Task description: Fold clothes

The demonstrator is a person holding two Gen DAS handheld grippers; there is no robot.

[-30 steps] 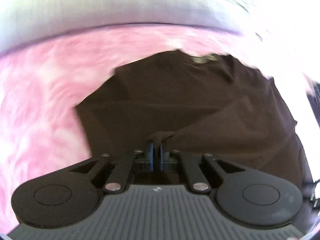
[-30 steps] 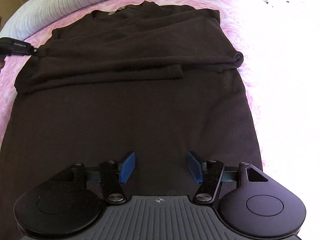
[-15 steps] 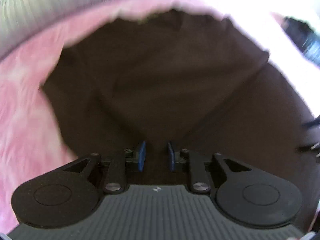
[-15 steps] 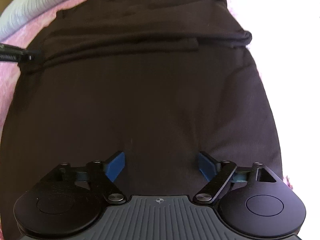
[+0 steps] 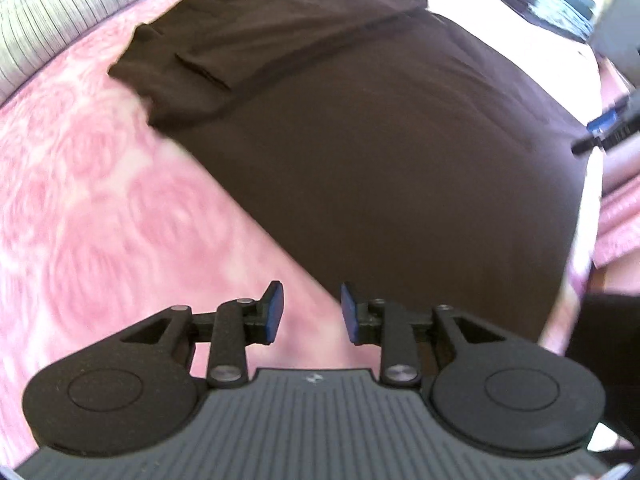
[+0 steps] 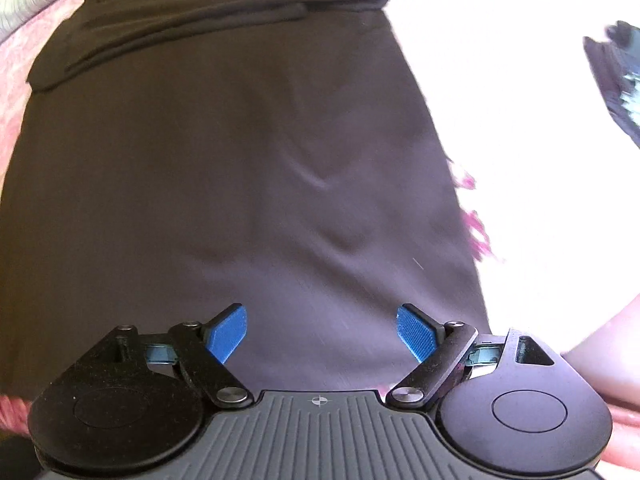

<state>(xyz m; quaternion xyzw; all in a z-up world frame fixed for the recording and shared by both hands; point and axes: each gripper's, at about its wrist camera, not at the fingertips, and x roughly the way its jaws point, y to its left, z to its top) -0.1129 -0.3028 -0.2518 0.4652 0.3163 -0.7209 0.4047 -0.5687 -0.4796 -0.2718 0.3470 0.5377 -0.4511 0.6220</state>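
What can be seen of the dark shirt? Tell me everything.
The dark shirt is plain brown-black soft knit. It lies flat on the pink flowered bedspread, its sleeves folded across the chest in layered bands near the collar end. The body is smooth apart from a few small creases. Neither the left gripper nor the right gripper holds it; both are open.

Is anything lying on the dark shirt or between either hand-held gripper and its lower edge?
Nothing visible. The dark shirt lies bare on the pink bedspread, sleeves folded in. The left hand-held gripper hangs empty over its left edge, the right hand-held gripper wide open above its lower part.
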